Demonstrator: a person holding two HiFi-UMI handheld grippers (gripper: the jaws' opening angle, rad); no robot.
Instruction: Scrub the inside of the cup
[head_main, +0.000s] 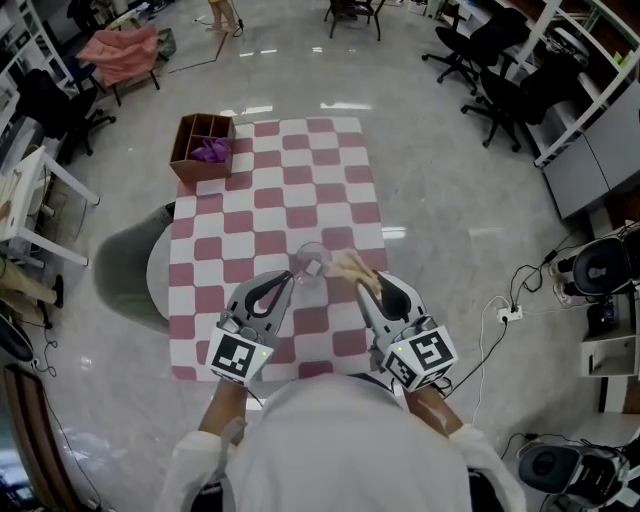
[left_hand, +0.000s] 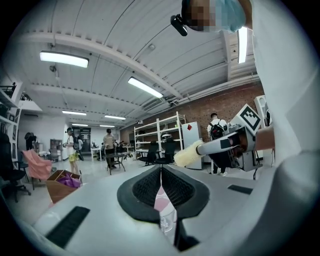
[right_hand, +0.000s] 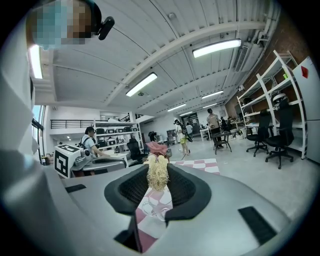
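On my head view, both grippers sat low in the picture, over the near end of the pink-and-white checked cloth (head_main: 325, 170) that covered most of the tabletop (head_main: 160, 262). The clear cup (head_main: 312, 262) was over the near middle of that cloth, right at the tips of both grippers.

The left gripper (head_main: 290, 281) reached it from the near left. In the left gripper view its jaws (left_hand: 161, 176) were together, with only a thin slit between the black pads, and the glassy wall of the cup (left_hand: 166, 217) was pinched in the lower part of that slit. I could not tell whether the cup's base rested on the cloth or hung just above it.

The right gripper (head_main: 364, 288) came in from the near right. In the right gripper view its jaws (right_hand: 158, 186) were clamped on the brush (right_hand: 157, 172), and the cream bristles stood up out of the gap. Below the bristles in that view I saw the cup (right_hand: 155, 209) against the checks. From above, the head of the brush (head_main: 348, 266) lay just beside the cup's right side. I could not make out whether the bristles touched the rim.

The left gripper view also showed the brush (left_hand: 188, 154) sticking out of the right gripper (left_hand: 227, 143), level and pointing left.

A cardboard box (head_main: 200, 148) with something purple (head_main: 210, 152) in it stood at the far left corner of the cloth, well apart from the cup.
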